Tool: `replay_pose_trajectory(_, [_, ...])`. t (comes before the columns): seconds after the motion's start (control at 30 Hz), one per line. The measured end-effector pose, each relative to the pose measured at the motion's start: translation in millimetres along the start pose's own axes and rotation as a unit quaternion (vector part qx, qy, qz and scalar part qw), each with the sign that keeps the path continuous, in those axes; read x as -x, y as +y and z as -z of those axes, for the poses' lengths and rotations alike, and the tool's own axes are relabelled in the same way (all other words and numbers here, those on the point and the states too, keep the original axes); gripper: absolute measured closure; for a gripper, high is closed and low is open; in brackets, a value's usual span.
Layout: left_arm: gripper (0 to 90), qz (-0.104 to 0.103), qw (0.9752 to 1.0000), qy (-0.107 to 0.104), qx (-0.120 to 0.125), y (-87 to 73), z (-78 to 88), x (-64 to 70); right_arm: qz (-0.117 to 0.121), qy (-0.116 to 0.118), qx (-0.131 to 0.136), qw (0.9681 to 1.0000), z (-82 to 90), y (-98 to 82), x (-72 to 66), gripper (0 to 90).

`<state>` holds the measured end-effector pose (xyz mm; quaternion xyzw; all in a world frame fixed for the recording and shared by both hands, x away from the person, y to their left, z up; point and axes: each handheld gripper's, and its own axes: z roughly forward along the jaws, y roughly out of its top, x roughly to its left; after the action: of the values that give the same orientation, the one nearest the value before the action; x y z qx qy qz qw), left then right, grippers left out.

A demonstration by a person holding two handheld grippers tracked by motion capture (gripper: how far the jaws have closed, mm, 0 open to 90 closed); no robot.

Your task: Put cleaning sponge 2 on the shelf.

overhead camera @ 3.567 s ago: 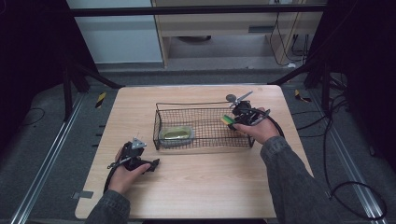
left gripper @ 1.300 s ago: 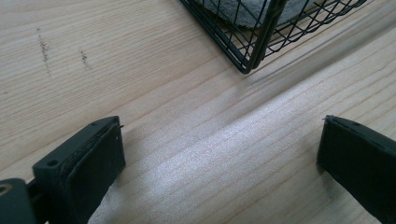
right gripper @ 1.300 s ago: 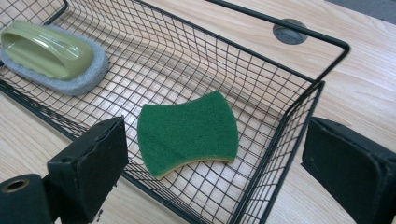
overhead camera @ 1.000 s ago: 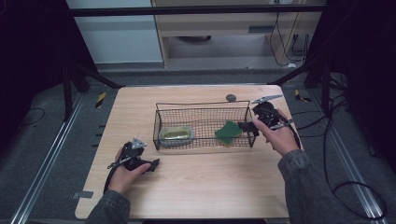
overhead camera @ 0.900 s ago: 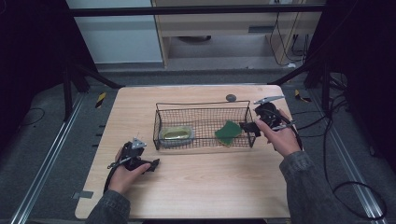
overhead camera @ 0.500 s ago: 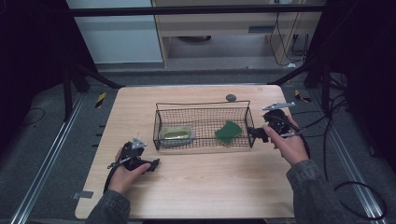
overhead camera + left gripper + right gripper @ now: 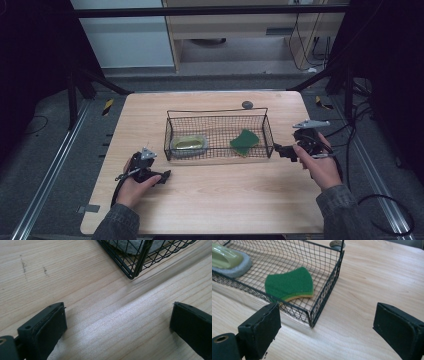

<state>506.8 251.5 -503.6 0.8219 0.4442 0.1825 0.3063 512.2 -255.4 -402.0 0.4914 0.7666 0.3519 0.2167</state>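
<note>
Right gripper [image 7: 281, 150]: right of centre in the high view, just off the right end of the wire basket [image 7: 218, 116]; held in the right hand [image 7: 320, 165].
Right jaws: spread wide in the right gripper view, one pad at lower left, the other at lower right; bare wood between them; nothing gripped, nothing touched.
Green sponge [image 7: 244, 141]: inside the basket at its right end, lying flat on the mesh; green face up, yellow layer showing along the near edge in the right gripper view [image 7: 290, 284]. Apart from both jaws, with the basket wall between.
Basket corner: near corner [image 7: 311, 323] sits between the two right pads in the frame, farther up the frame than the pads.
Left gripper [image 7: 162, 176]: lower left of the high view, resting on the table [image 7: 210, 200] in the left hand [image 7: 131, 189], below the basket's left end.
Left jaws: wide apart in the left gripper view, pads at lower left and right edge; bare tabletop between; empty.
Scrubber with green handle [image 7: 188, 144]: left end of the basket, grey pad underneath; upper left of the right gripper view [image 7: 227, 260].
Small dark round object [image 7: 247, 104]: on the table just beyond the basket's far rim, above centre in the high view.
</note>
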Motion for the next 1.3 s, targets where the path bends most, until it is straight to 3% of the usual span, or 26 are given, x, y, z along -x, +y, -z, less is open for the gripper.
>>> replay_pose_trajectory(0.33, [0.0, 0.000, 1.0000, 0.000, 0.000, -0.1, 0.0, 0.1, -0.014, 0.001, -0.004, 0.9999, 4.5, -27.5, 4.0, 8.1])
replay_pose_trajectory(1.3, [0.0, 0.000, 1.0000, 0.000, 0.000, -0.1, 0.1, 0.0, -0.035, 0.000, -0.032, 0.9989, -11.8, -65.1, 10.9, 8.7])
